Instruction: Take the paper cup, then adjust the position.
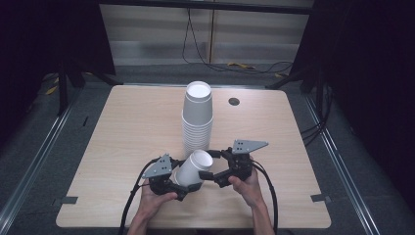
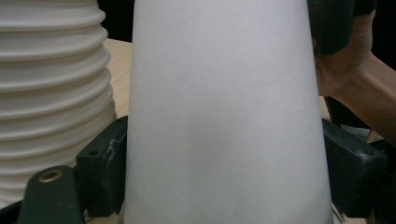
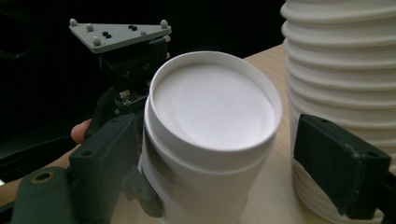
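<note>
A single white paper cup [image 1: 195, 164] is tilted on its side just above the table, its mouth toward the right gripper. My left gripper [image 1: 187, 186] is shut on its lower body; in the left gripper view both black jaws press the cup [image 2: 224, 93] on either side. My right gripper [image 1: 211, 165] is open around the cup's rim [image 3: 212, 107]: one jaw sits against the cup wall, the other stands apart from it, in front of the stack. A tall stack of white cups [image 1: 197, 115] rises right behind the held cup.
The wooden table [image 1: 122, 127] has a round dark grommet [image 1: 234, 101] behind the stack and tape marks at its front corners [image 1: 66, 200]. The stack [image 3: 341, 70] is close to my right gripper's far jaw. Cables lie on the floor beyond the table.
</note>
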Tool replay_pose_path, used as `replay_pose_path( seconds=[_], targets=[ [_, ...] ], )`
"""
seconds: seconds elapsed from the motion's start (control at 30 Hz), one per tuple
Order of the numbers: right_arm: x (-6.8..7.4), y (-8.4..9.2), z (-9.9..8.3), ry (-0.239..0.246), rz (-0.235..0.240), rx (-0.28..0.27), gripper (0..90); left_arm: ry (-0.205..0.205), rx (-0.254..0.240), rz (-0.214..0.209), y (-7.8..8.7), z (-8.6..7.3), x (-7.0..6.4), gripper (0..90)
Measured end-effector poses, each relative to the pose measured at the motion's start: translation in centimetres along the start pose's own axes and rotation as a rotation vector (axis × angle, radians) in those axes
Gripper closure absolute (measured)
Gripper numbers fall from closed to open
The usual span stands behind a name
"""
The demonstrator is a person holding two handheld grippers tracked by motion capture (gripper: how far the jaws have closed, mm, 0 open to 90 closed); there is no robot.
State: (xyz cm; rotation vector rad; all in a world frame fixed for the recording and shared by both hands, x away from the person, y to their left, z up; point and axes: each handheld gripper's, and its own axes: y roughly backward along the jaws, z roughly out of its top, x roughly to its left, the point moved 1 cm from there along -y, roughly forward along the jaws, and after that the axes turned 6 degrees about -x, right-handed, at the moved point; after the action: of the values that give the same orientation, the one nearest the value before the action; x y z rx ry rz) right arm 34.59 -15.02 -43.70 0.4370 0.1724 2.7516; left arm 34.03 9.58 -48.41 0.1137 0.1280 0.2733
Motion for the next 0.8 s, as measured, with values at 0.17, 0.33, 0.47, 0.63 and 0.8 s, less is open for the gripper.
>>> replay_pose_path(
  seconds=[0.17,0.33,0.47,0.63,0.8],
  targets=[
    [-0.22,0.3,0.09,-0.003,-0.018,-0.01,15.0,-0.013,0.026,0.02,0.17,0.3,0.42,16.3],
    [-0.09,0.62,0.03,-0.003,-0.014,0.003,16.1,-0.021,0.056,0.033,0.49,0.54,0.56,16.3],
    [0.01,0.85,-0.02,0.011,-0.027,0.032,17.8,-0.031,0.076,0.035,0.61,0.61,0.74,16.2],
    [-0.05,0.97,-0.26,0.018,-0.041,0.074,17.8,-0.03,0.109,0.049,0.83,0.51,0.99,16.1],
    [-0.17,1.03,-0.26,0.03,-0.049,0.113,17.8,-0.06,0.161,0.055,0.85,0.5,0.96,16.2]
  ],
)
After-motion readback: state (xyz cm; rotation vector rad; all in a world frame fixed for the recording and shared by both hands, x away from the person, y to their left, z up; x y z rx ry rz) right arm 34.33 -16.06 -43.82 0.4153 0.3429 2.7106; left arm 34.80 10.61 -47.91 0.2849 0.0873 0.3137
